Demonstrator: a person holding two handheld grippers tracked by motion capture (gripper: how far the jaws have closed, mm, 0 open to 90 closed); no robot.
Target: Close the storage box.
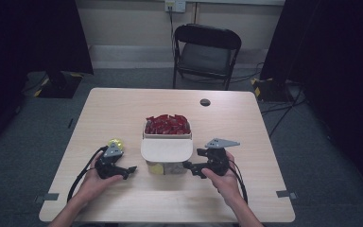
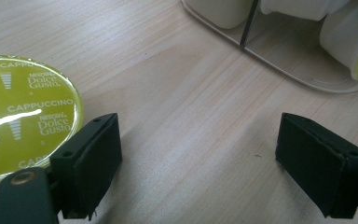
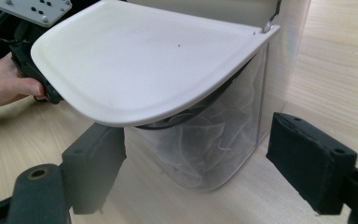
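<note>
A white box stands mid-table with red packets (image 1: 167, 124) heaped in its rear part and a white lid (image 1: 166, 149) jutting over a clear front bin (image 1: 170, 168). A yellow-green Cappuccino capsule (image 1: 116, 143) lies on the table left of it. My left gripper (image 1: 131, 169) rests beside that capsule, open, with bare wood between its jaws; the capsule (image 2: 23, 112) lies just outside the left jaw. My right gripper (image 1: 188, 168) points at the bin from the right, open. Ahead of its jaws are the lid (image 3: 154, 60) and the clear bin (image 3: 205, 144); nothing is gripped.
White and green capsules (image 2: 349, 42) sit inside the clear bin's wall (image 2: 279, 60). A small dark disc (image 1: 205, 102) lies at the table's far side. A black folding chair (image 1: 207, 52) stands behind the table. The other hand (image 3: 4, 86) shows past the lid.
</note>
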